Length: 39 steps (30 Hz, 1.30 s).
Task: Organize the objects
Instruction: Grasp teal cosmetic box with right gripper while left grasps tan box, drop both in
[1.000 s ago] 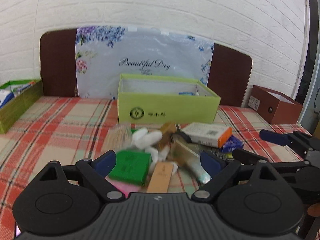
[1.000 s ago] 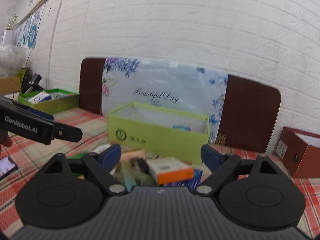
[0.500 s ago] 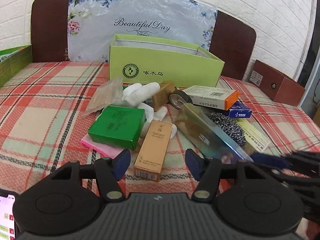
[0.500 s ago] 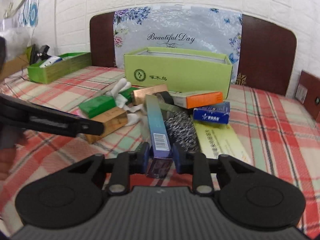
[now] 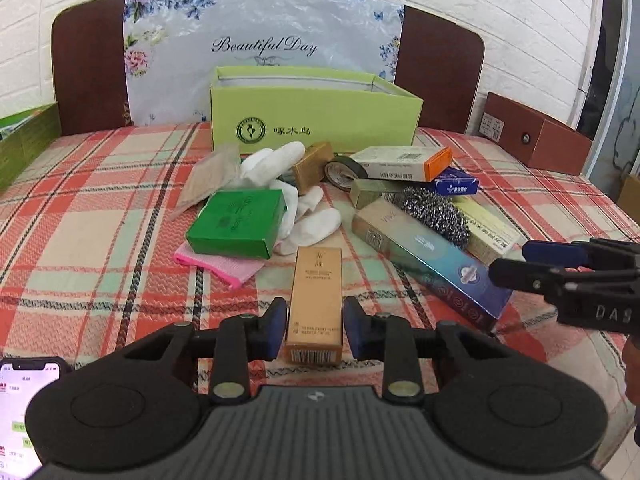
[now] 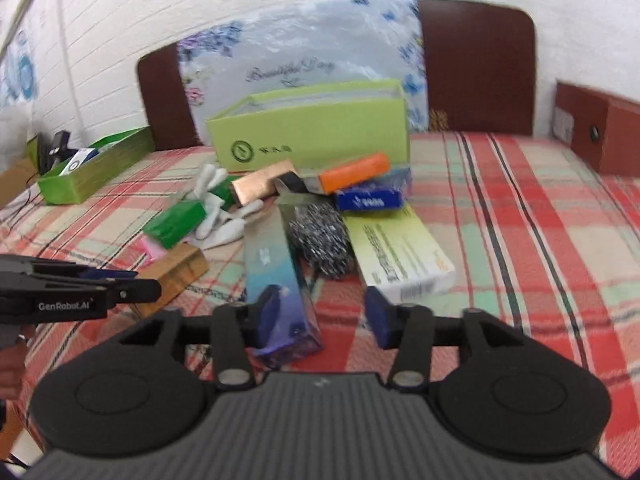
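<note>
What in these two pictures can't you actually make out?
- Inside of the open lime-green cardboard box: left wrist view, hidden by its front wall.
- Phone screen: left wrist view, cut off by the edge, text too small.
- Print on the pale yellow-green flat carton: right wrist view, blurred by motion.

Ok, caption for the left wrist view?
Left hand-held gripper straddles a tan carton on the plaid cloth, jaws open.

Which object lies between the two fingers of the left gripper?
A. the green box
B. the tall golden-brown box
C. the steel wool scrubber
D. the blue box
B: in the left wrist view the golden-brown box lies on the cloth with its near end between the blue fingers of the left gripper, which stand at both its sides with small gaps showing.
</note>
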### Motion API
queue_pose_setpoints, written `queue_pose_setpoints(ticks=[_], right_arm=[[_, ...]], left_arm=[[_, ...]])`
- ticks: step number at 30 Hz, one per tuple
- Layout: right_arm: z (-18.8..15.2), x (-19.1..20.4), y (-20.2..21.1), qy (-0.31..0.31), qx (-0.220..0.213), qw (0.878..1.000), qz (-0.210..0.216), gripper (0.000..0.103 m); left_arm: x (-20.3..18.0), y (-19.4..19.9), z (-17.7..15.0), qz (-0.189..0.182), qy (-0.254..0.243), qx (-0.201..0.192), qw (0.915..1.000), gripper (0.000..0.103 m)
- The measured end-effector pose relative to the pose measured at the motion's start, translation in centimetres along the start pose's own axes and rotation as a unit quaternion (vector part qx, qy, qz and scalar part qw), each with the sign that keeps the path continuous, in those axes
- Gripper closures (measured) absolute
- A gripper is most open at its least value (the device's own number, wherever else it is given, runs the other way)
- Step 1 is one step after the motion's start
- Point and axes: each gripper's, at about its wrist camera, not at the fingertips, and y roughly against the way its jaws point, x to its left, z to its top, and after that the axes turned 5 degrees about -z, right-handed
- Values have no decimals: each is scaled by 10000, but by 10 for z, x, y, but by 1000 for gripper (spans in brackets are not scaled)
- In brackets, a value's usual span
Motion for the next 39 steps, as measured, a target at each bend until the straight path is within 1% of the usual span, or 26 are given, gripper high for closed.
queue_pose_setpoints(ticks=[1, 2, 3, 7, 9, 13, 15, 16, 17, 18, 21, 23, 27, 31, 33, 36, 39], right_arm=[[1, 6, 0, 135, -52, 9999, 23, 43], [2, 12, -1, 278, -74, 9996, 57, 43], [3, 17, -3, 400, -81, 9991, 86, 43], [8, 33, -19, 756, 3, 9971, 21, 43], [10, 35, -29, 815, 86, 9966, 6, 44], [11, 34, -47, 826, 276, 9962, 50, 46], [10, 32, -55, 816, 358, 9960, 79, 48], [9, 32, -58, 807, 394, 9959, 88, 53], [8, 32, -61, 809, 433, 9957, 108, 58], [7, 32, -62, 799, 477, 9955, 173, 63], [6, 34, -57, 832, 486, 9950, 262, 64], [8, 34, -48, 768, 459, 9949, 459, 65], [24, 31, -25, 688, 162, 9948, 729, 65], [55, 23, -16, 607, -179, 9949, 782, 65], [74, 18, -18, 618, -320, 9949, 725, 65], [105, 13, -28, 717, -543, 9945, 544, 65], [136, 11, -47, 822, -715, 9935, 333, 65]], left_arm=[[-1, -3, 3, 4, 11, -9, 10000, 64], [-1, -5, 5, -2, 21, -10, 10000, 57], [-2, -7, 7, -14, 12, -20, 10000, 55], [-8, -14, 8, 15, -191, 36, 9998, 54], [-8, -17, 8, 60, -238, 76, 9997, 54], [-3, -25, 7, 116, -151, 169, 9997, 52], [-1, -29, 6, 72, -126, 237, 9996, 52], [-1, -30, 6, 40, -144, 277, 9995, 59], [-1, -30, 5, 32, -171, 288, 9994, 71], [-2, -29, 5, 46, -209, 287, 9994, 71], [0, -22, 9, -33, -94, 289, 9995, 72], [0, -12, 15, -104, -95, 158, 9998, 71], [-4, 7, 41, -197, -230, -230, 9993, 72], [-3, 11, 79, -225, -328, -550, 9977, 72], [-2, 8, 100, -215, -340, -666, 9970, 71], [-2, -5, 135, -34, -418, -852, 9955, 72], [2, -24, 169, 80, -323, -988, 9946, 72]])
